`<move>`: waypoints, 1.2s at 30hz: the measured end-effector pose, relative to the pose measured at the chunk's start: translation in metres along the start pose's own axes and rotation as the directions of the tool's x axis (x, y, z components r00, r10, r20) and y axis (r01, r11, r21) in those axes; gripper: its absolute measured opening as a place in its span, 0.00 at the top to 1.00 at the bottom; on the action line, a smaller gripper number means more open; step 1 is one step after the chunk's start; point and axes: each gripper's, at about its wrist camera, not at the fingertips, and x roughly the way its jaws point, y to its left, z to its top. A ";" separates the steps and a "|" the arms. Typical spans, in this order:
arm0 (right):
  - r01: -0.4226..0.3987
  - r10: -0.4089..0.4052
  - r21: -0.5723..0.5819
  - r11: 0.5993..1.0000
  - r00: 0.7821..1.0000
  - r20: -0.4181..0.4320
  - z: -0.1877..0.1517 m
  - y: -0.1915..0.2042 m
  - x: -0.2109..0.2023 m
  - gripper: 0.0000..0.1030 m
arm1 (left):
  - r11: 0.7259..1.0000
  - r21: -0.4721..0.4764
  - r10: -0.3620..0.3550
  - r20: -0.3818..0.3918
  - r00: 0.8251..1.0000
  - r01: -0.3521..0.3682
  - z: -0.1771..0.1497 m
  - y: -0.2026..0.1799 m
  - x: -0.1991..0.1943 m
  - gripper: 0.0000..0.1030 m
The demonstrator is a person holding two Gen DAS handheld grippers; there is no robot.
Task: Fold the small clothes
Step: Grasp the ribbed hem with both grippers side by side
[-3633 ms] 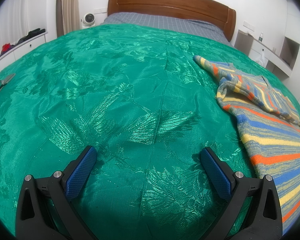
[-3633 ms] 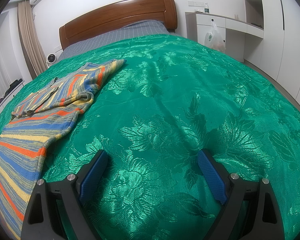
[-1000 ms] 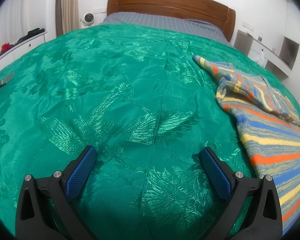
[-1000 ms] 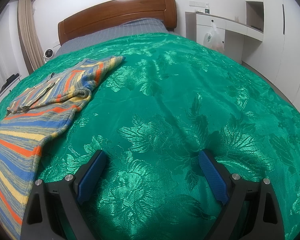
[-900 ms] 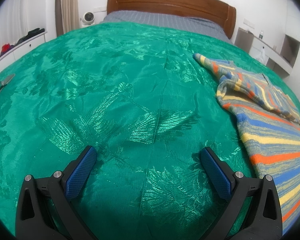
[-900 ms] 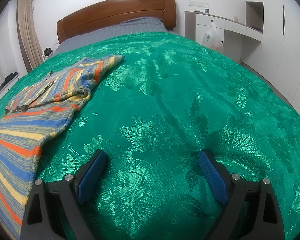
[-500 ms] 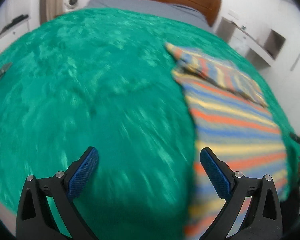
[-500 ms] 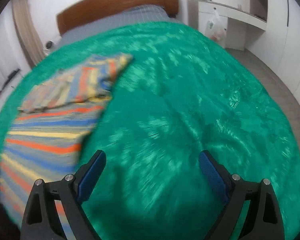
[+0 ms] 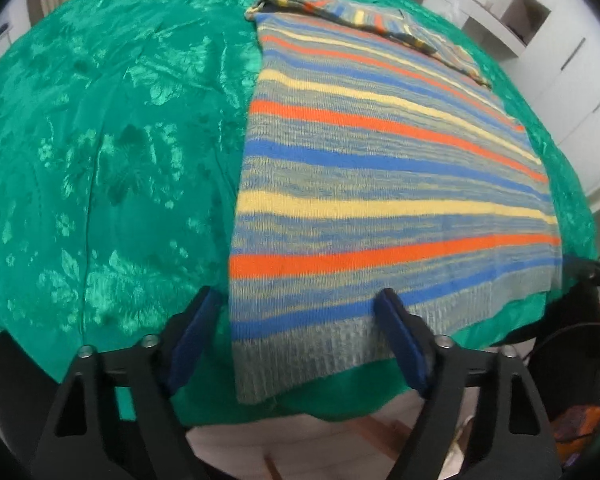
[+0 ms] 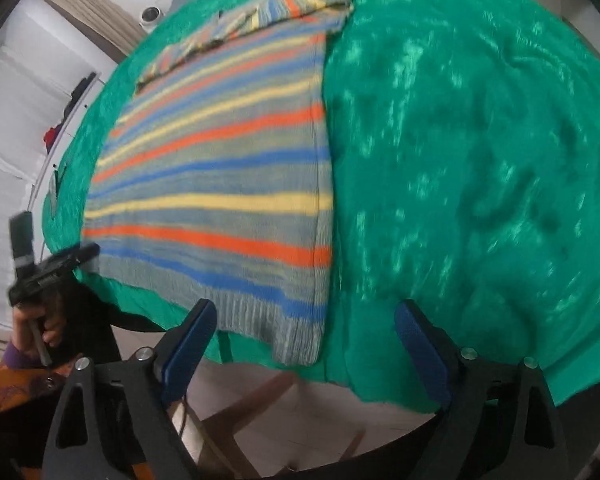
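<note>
The bed carries the sweater spread flat, hem at the near edge, within reach for folding. The left gripper has been closing, its spread jaws straddling the hem's left corner; the right gripper has just narrowed slightly and stands spread at the right corner, pinching nothing.

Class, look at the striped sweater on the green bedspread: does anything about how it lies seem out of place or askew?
Yes. The sweater lies flat, but its ribbed hem overhangs the bedspread's near edge, and a sleeve lies bunched across its far end.
</note>
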 end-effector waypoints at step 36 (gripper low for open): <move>-0.131 0.094 0.069 0.989 0.917 0.387 0.300 0.008 -0.017 0.94 | 0.957 -0.232 -0.107 0.267 0.958 0.172 0.296 0.044 0.006 0.96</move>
